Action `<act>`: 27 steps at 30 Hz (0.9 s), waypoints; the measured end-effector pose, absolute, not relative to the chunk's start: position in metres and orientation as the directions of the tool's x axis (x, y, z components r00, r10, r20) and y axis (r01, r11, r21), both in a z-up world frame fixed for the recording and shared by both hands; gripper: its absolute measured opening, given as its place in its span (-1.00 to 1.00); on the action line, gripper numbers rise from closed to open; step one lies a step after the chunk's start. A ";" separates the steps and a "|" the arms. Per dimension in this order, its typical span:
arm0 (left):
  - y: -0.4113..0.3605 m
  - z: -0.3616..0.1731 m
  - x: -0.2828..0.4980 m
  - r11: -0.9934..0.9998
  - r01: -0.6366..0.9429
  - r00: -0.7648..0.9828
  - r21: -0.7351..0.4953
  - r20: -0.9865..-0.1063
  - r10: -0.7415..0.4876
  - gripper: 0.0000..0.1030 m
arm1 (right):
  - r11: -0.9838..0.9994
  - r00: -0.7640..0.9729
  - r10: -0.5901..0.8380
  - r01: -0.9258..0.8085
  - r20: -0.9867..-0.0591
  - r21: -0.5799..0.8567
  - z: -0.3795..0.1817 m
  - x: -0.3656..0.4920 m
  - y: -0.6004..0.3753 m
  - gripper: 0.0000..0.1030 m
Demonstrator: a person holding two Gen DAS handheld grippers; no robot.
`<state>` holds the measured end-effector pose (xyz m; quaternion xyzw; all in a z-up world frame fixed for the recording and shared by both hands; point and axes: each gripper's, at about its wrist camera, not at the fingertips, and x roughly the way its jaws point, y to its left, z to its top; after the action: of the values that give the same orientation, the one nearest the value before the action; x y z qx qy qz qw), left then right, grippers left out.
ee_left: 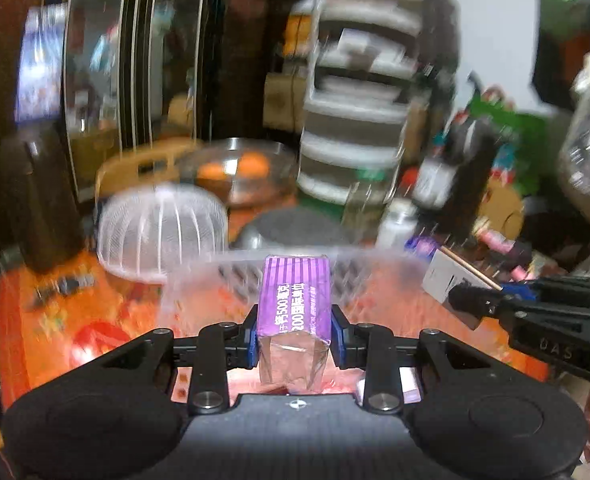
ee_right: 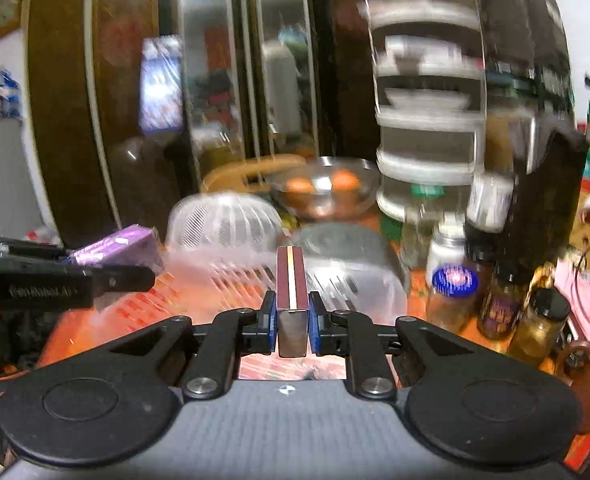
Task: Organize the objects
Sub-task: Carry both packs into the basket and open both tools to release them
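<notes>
My left gripper [ee_left: 295, 334] is shut on a purple box [ee_left: 295, 300] wrapped in clear film and holds it above a clear perforated plastic basket [ee_left: 351, 272]. The left gripper and its purple box [ee_right: 115, 246] also show at the left of the right wrist view. My right gripper [ee_right: 292, 322] is shut on a narrow dark red box with a cream stripe [ee_right: 292, 292], held above the same basket [ee_right: 359, 280]. In the left wrist view the right gripper [ee_left: 479, 300] shows at the right, holding the flat box [ee_left: 443, 280].
An orange cloth covers the table [ee_left: 55, 320]. Behind the basket stand an upturned white slotted bowl [ee_left: 159, 228], a grey round lid [ee_right: 335, 240], a glass bowl with orange fruit [ee_right: 323, 190] and a white drawer tower [ee_left: 355, 92]. Jars and bottles [ee_right: 499, 308] crowd the right.
</notes>
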<state>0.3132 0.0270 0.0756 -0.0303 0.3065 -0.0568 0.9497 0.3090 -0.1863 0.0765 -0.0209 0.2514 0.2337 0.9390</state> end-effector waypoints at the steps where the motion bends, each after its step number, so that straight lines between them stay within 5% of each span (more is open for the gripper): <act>1: 0.028 0.067 0.323 0.991 0.084 0.786 -0.104 -0.604 -0.130 -0.29 | 0.889 0.749 0.427 -0.449 -0.507 0.085 0.071 0.318 -0.184 -0.66; 20: 0.036 0.024 0.354 0.991 0.057 0.731 -0.118 -0.672 -0.122 -0.28 | 0.890 0.677 0.408 -0.443 -0.613 0.103 0.035 0.353 -0.165 -0.65; 22: 0.034 0.022 0.353 0.991 0.069 0.730 -0.112 -0.671 -0.127 0.07 | 0.888 0.675 0.412 -0.447 -0.612 0.104 0.034 0.352 -0.164 -0.60; 24: 0.034 0.023 0.348 0.992 0.070 0.748 -0.104 -0.653 -0.121 0.33 | 0.892 0.688 0.407 -0.440 -0.601 0.101 0.036 0.350 -0.165 0.09; 27: 0.034 0.031 0.335 0.994 0.065 0.788 -0.092 -0.606 -0.108 0.34 | 0.893 0.716 0.411 -0.440 -0.564 0.092 0.041 0.341 -0.169 0.31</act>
<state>0.3352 0.0342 0.0309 -0.0333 0.3224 -0.0457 0.9449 0.3406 -0.1691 0.0411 -0.0246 0.2986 0.2298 0.9260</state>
